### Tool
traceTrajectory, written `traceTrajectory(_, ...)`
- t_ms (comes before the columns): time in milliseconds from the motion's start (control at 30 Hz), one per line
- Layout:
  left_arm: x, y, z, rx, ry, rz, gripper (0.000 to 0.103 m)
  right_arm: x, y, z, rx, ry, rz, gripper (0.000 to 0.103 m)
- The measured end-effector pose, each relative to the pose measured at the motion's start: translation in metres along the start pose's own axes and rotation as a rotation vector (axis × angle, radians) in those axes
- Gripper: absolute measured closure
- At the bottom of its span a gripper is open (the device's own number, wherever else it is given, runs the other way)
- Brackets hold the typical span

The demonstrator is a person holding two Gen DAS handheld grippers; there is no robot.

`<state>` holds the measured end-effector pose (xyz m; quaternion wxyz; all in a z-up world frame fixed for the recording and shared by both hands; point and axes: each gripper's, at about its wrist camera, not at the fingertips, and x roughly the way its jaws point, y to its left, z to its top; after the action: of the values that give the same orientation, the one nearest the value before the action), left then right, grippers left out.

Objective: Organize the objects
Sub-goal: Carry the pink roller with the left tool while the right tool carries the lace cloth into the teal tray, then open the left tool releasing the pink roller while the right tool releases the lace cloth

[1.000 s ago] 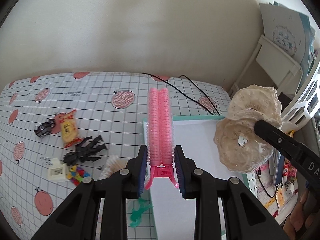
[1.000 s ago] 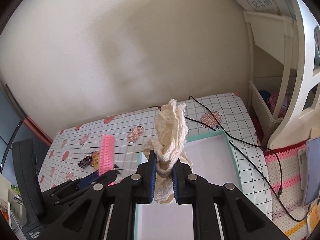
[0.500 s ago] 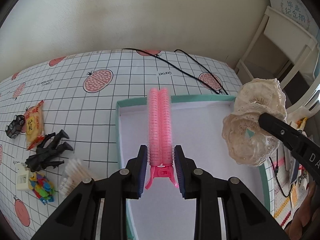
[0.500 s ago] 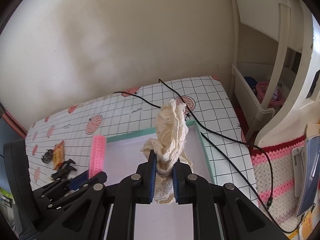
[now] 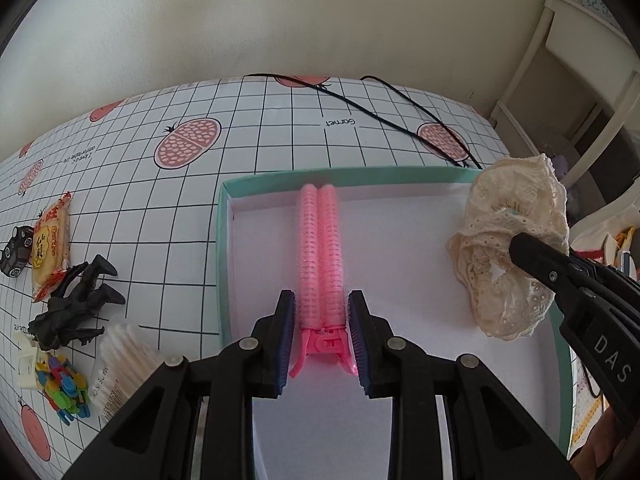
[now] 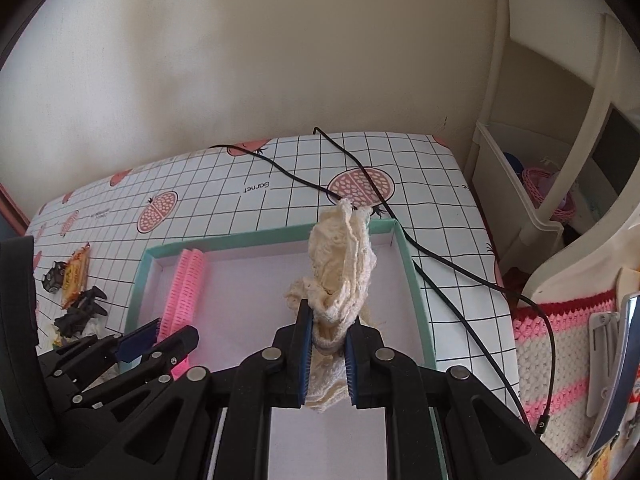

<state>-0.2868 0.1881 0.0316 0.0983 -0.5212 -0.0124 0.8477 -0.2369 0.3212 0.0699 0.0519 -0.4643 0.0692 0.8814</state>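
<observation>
table: grid cloth with pomegranate print (image 5: 256,168), black cable (image 6: 440,260) runs over it past the box's far right corner
box: teal-rimmed shallow box (image 5: 221,240), white floor, nothing lying in it yet; both grippers hang over it
scrunchie: cream lace scrunchie (image 6: 344,264), right side of box, bunched and standing up from the jaws, tail drooping below them
roller clip: pink hair-roller clip (image 5: 321,256), left-centre of box, long axis running straight away from the jaws toward the far wall
left gripper: (image 5: 322,344) pinching the clip low on the rollers just above its hinge, pink handles poking back between the fingers
right gripper: (image 6: 328,354) jaws pressed nearly together, squeezing the scrunchie
key relation: each item sits directly above box floor, so release looks like the next call; clip tip near the far wall, little room forward
leftovers: snack packet (image 5: 50,248), black figure (image 5: 78,304), toy car (image 5: 16,250), cotton swabs (image 5: 120,360), coloured pegs (image 5: 66,386), all left of box, nearer the left hand
view difference: left view shows the full pile and the scrunchie's ring shape; right view shows both items over the box together, plus shelf and crochet mat at right
</observation>
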Motion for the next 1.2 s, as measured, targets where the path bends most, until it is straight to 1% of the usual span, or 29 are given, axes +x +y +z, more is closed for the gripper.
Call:
traceTrajectory(500,0.000,-0.003,-0.001,0.018,-0.009,0.019,0.075,0.007,0.002,-0.003,-0.014,0.018,-0.015,0.087)
traceTrajectory(567,-0.001,-0.003,-0.001,0.019,-0.006,0.015,0.075,0.007,0.003,-0.003,-0.022,0.019,-0.021,0.085)
traceTrajectory(900,-0.014,-0.003,0.005,0.012,-0.018,-0.008,0.073,-0.001,0.008,-0.001,-0.057,0.012,-0.034,0.083)
traceTrajectory(967,-0.019,-0.001,0.007,0.007,-0.023,-0.007,0.072,-0.004,0.008,0.000,-0.052,0.009,-0.018,0.077)
traceTrajectory(1100,-0.029,0.004,0.012,-0.012,-0.042,-0.016,0.071,-0.012,0.009,0.004,-0.062,0.000,-0.009,0.069)
traceTrajectory(1167,-0.036,0.007,0.014,-0.021,-0.057,-0.014,0.065,-0.017,0.009,0.006,-0.063,-0.006,-0.007,0.063)
traceTrajectory(1200,-0.039,0.008,0.016,-0.025,-0.069,-0.012,0.064,-0.020,0.008,0.007,-0.060,-0.011,0.000,0.062)
